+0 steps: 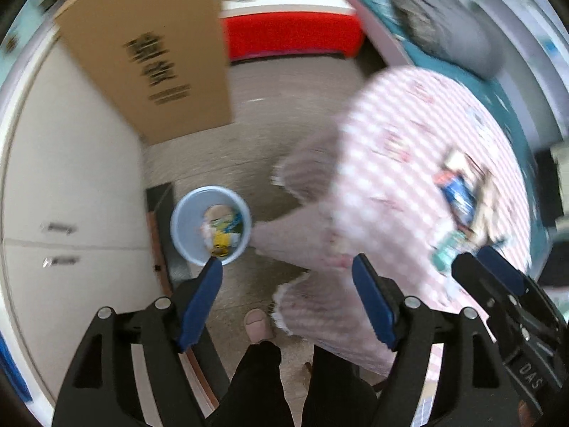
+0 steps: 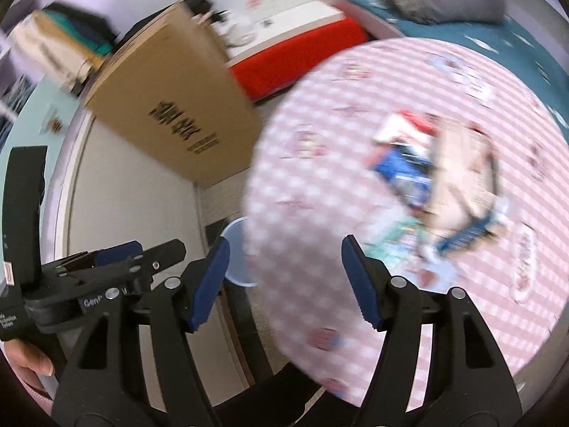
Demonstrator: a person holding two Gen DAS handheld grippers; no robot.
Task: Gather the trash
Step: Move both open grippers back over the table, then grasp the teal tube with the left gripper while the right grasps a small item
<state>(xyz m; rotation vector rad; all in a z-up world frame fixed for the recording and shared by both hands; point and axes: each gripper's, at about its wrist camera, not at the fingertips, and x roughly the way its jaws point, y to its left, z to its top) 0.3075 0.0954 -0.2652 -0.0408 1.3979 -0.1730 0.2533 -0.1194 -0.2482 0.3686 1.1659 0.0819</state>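
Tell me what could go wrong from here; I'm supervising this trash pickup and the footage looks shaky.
1. Both views are motion-blurred, so aiming at the wrappers piled on the round table may be off.
2. The blue bin sits on the floor beside the table's overhanging cloth; dropped trash could miss it.
3. The left gripper and right gripper, both open, are close and might collide.

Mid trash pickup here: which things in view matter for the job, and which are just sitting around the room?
Part of the job:
- blue bin on the floor, wrappers already inside
- wrapper pile on the pink checked table
- left gripper and right gripper, both open and empty

Just lying about:
- cardboard box
- white cabinet
- red bench
- grey pillow
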